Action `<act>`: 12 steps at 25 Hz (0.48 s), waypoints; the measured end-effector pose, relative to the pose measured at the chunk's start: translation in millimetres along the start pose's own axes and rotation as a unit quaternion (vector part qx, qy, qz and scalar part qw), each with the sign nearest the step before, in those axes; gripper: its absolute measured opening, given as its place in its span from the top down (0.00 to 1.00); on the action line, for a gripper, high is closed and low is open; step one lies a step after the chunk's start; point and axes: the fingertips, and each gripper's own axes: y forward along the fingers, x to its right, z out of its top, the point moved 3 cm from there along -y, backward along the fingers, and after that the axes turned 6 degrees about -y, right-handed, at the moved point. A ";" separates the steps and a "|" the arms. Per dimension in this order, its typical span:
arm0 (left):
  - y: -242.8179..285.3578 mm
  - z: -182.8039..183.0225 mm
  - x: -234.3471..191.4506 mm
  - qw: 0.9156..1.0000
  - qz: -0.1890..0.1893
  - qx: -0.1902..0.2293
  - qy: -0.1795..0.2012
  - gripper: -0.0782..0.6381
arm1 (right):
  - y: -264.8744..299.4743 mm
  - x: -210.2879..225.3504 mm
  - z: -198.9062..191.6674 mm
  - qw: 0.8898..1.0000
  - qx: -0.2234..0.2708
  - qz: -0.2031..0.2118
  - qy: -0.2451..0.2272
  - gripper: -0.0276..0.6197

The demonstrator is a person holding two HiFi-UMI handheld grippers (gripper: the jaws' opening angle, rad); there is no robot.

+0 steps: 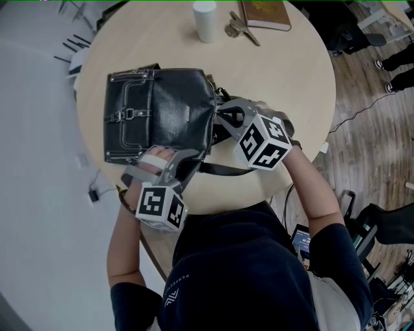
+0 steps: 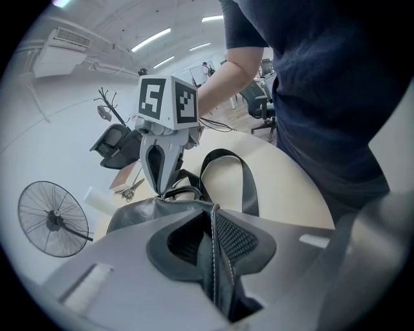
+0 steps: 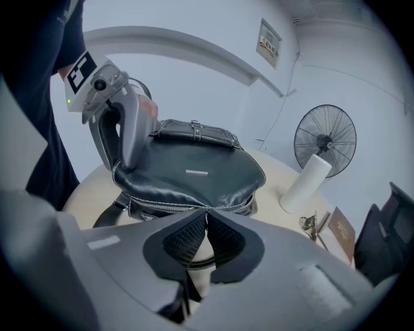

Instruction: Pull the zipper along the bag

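Black bag (image 1: 162,113) lies flat, top pointing right; my right gripper (image 1: 220,113) pinches the zipper pull (image 3: 207,213), left gripper (image 2: 213,213) clamps its edge; cup (image 1: 205,21), book (image 1: 266,14) beyond.

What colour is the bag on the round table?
The bag is black, with a slight shine. The head view shows it best.
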 end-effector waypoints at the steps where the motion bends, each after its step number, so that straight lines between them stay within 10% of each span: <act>1: -0.7 0.5 -0.2 1.000 -0.001 0.000 -0.002 0.78 | -0.9 3.6 -2.1 1.000 -0.005 -0.010 0.002 0.93; 12: 0.5 -2.5 1.9 1.000 -0.002 0.002 -0.009 0.78 | 4.8 43.0 -11.8 0.997 -0.016 -0.079 0.014 0.93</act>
